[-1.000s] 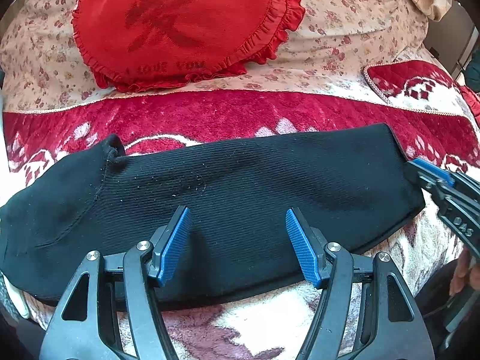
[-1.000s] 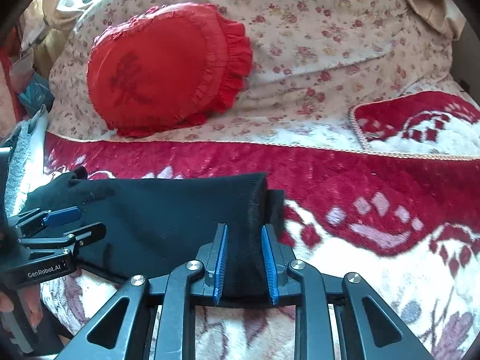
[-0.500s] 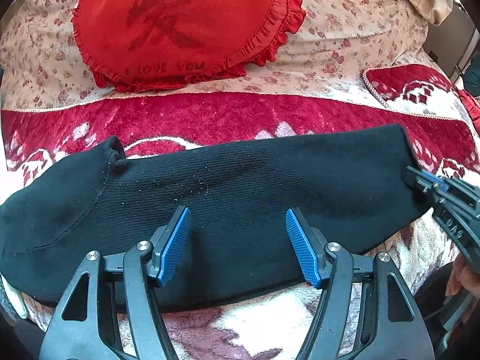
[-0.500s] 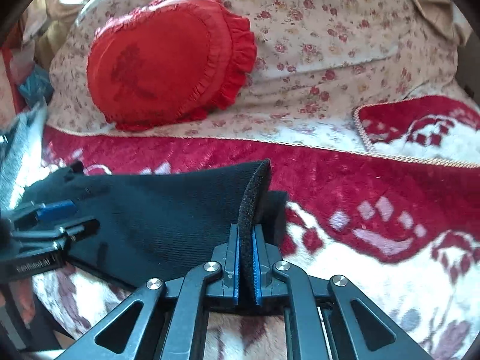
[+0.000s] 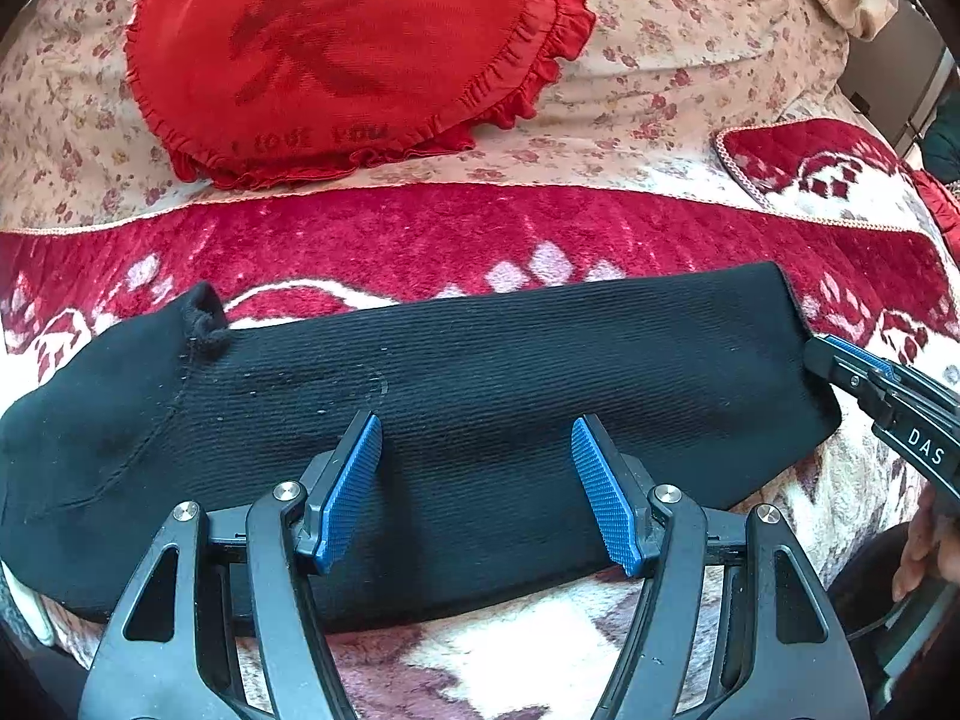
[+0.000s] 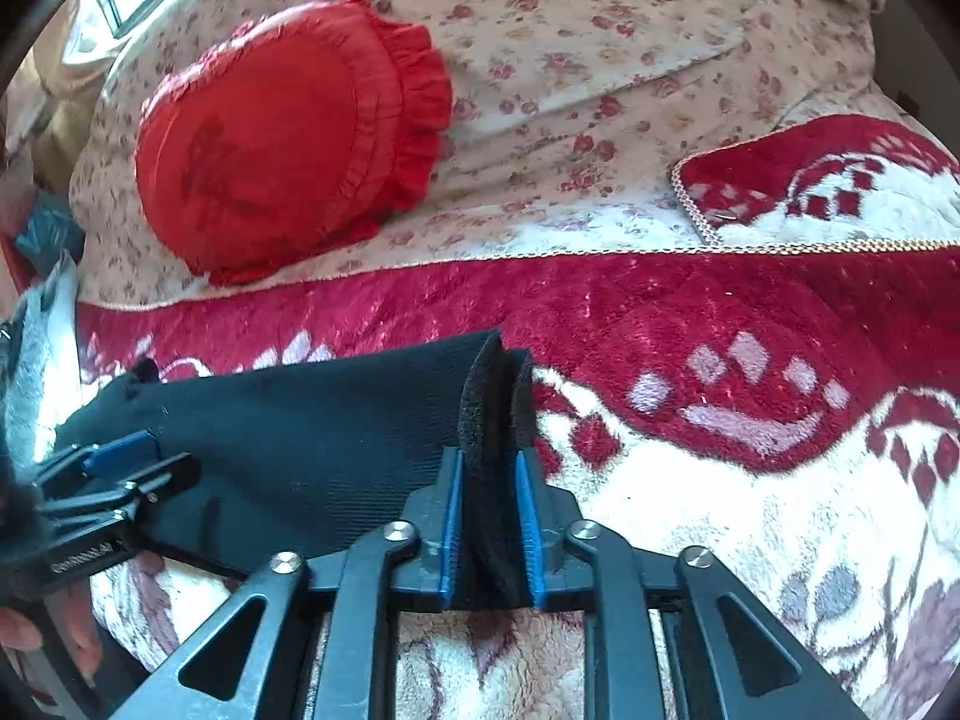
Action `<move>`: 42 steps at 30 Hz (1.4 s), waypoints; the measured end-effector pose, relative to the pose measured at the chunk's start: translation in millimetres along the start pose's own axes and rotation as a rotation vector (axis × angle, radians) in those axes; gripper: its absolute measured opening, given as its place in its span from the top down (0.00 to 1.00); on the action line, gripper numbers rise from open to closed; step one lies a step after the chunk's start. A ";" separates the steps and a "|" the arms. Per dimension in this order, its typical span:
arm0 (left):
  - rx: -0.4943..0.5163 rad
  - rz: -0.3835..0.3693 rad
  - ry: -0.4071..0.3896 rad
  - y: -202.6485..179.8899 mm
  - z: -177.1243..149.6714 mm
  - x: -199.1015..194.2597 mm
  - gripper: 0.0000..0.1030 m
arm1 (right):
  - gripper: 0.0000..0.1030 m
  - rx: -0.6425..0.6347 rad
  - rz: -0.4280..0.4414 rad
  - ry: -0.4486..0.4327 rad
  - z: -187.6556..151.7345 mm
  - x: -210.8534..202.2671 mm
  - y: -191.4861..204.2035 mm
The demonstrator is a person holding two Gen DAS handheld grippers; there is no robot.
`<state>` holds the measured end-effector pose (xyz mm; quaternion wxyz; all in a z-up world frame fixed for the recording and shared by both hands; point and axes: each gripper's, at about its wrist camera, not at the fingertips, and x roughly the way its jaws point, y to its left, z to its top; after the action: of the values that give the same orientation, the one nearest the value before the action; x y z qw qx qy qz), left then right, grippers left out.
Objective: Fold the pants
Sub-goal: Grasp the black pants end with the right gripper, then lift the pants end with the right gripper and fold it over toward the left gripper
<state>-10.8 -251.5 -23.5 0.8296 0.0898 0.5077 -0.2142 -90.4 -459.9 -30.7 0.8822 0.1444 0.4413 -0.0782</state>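
Right claw (image 6: 489,516) at the end of the pants (image 5: 480,396), jaws opening with the raised hem between them.
Left claw (image 5: 477,486) hangs spread wide over the middle of the pants, gripping nothing. Black pants lie folded lengthwise across the red-and-white blanket (image 5: 456,234), in front of the red round cushion (image 5: 354,54) on the bed.

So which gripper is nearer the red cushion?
Left. The left gripper hangs over the pants right below the cushion; the right gripper is at the pants' far end.
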 end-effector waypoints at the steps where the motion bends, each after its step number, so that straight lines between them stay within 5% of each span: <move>1: 0.001 -0.004 0.002 -1.0 0.3 0.4 0.36 | 0.74 0.009 0.005 0.000 0.7 -0.4 -0.5; 20: -0.025 -0.114 0.071 -17.7 12.8 11.4 0.36 | 0.67 0.034 0.056 0.064 7.8 15.9 -7.7; 26: -0.160 -0.274 0.096 -16.1 -9.3 -9.0 0.36 | 0.66 0.007 0.069 0.102 22.9 31.8 -5.0; 35: -0.381 -0.396 0.217 -44.5 -42.6 10.5 0.34 | 0.66 0.042 0.125 0.115 29.1 36.5 -15.6; 39: -0.537 -0.471 0.200 -36.0 -37.1 15.8 0.09 | 0.64 0.044 0.146 0.113 28.9 36.9 -18.2; 42: -0.615 -0.468 0.187 -38.1 -32.4 19.7 0.02 | 0.63 0.069 0.175 0.112 28.3 39.3 -22.8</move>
<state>-46.1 -278.8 -53.4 0.6969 -0.2618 0.6281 -0.2263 -51.6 -491.0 -50.3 0.8542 0.2166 0.4726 -0.0078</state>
